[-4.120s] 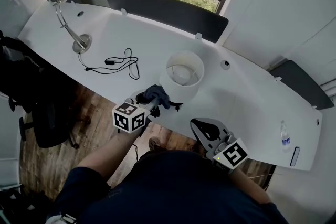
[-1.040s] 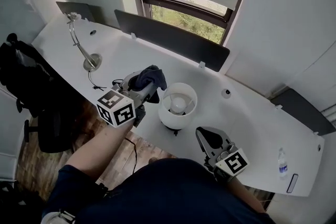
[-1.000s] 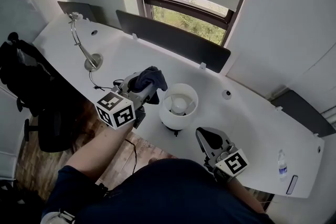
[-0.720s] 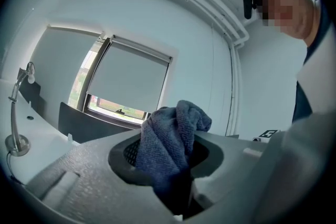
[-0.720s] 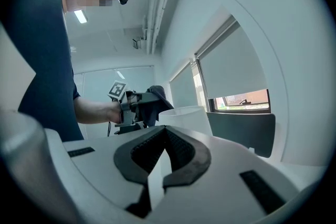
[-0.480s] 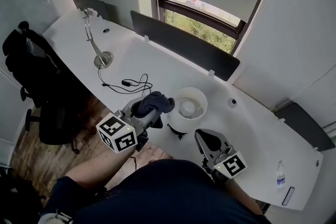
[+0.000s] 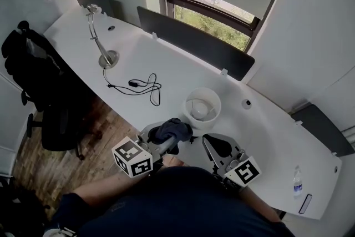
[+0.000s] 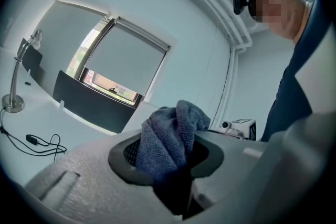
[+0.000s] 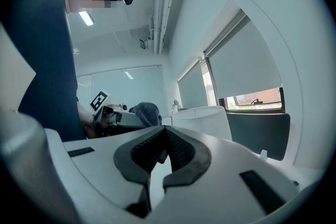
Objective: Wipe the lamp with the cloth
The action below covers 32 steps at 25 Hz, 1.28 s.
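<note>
- The left gripper (image 8: 169,165) is clamped on the blue cloth (image 8: 171,136) — the fabric bunches up out of its closed jaws.
- From the head view, this gripper sits at the near edge of the white desk (image 7: 166,61), just beside the lamp (image 7: 202,107). I cannot tell whether the cloth touches the shade.
- The lamp stands upright near the desk's front edge, with its white shade open at the top and the bulb showing inside.
- The right gripper (image 9: 164,147) has its jaws pressed together with nothing between them — it is held near the lamp, on the side closest to the person.
- A black cable (image 7: 138,86) lies on the desk to the left, near a gooseneck light (image 7: 100,36).
</note>
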{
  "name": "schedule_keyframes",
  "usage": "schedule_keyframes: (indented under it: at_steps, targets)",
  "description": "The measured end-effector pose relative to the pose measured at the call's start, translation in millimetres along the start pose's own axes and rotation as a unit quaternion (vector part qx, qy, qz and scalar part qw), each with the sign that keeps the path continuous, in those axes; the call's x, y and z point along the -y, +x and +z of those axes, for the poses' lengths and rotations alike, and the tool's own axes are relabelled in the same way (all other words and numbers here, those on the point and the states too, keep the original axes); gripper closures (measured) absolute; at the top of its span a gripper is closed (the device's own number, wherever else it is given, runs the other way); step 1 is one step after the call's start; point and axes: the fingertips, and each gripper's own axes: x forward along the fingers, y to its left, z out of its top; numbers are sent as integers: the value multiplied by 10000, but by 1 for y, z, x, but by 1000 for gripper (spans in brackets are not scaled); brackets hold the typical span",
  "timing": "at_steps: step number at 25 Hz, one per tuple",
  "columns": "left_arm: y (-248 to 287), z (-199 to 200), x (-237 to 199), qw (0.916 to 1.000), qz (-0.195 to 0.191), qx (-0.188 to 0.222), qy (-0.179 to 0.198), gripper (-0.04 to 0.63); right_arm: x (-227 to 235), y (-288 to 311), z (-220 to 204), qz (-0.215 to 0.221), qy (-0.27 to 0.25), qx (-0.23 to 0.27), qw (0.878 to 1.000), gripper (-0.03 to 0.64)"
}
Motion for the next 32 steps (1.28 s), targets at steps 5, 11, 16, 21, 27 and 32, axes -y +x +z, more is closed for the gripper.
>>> schedule_keyframes:
  at_steps: [5,11,16,21,27,32]
  targets:
    - [-1,-9,16,9998,-116,-23,132,463,-12,4,1,196,-101,-2,9998,606]
    - [4,-22,28,9994,-272,-184,88,463,-24,3,-6,325,-118,-107,9993,606]
    - [7,-25,37,9988,-376,-261,182,463,-23,0,-7,322,-157,-155,9992,606]
    - [7,-23,40,9987,-381,-250,230,463,-24,-2,-6,316,-195,-175,9992,606]
    - [6,-24,43,9988,-376,-218,244,463,-26,-4,-6,307,-216,-155,9992,606]
    - [7,-24,44,9988,-370,-213,236,463,-25,-6,-7,290,-203,-170,9992,606]
